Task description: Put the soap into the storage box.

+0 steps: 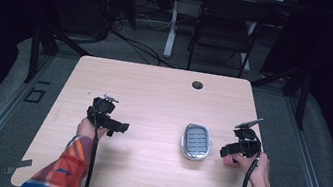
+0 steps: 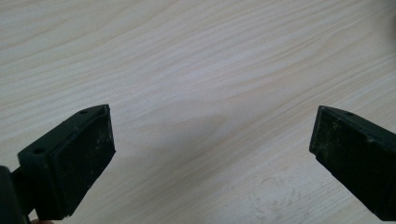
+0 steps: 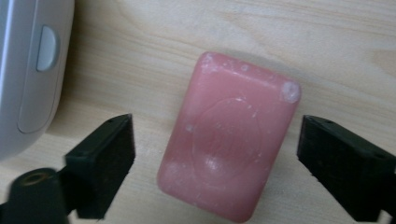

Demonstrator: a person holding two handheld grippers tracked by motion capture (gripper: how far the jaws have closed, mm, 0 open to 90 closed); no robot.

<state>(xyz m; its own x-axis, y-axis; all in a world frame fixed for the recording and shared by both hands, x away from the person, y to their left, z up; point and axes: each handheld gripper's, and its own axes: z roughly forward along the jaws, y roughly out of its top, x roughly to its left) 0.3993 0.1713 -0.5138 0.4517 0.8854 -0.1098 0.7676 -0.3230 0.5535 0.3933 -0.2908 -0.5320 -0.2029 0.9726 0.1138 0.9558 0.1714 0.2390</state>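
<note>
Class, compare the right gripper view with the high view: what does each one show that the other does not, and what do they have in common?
Right gripper view: a pink soap bar lies flat on the wood between the right gripper's open jaws, with gaps on both sides.

High view: the left gripper, both plaid sleeves, a black chair beyond the table, and the grommet hole.

Both: the light wooden table and the grey soap dish beside the right gripper.

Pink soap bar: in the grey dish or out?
Out. The pink soap bar lies flat on the wooden table, beside the grey soap dish.
</note>
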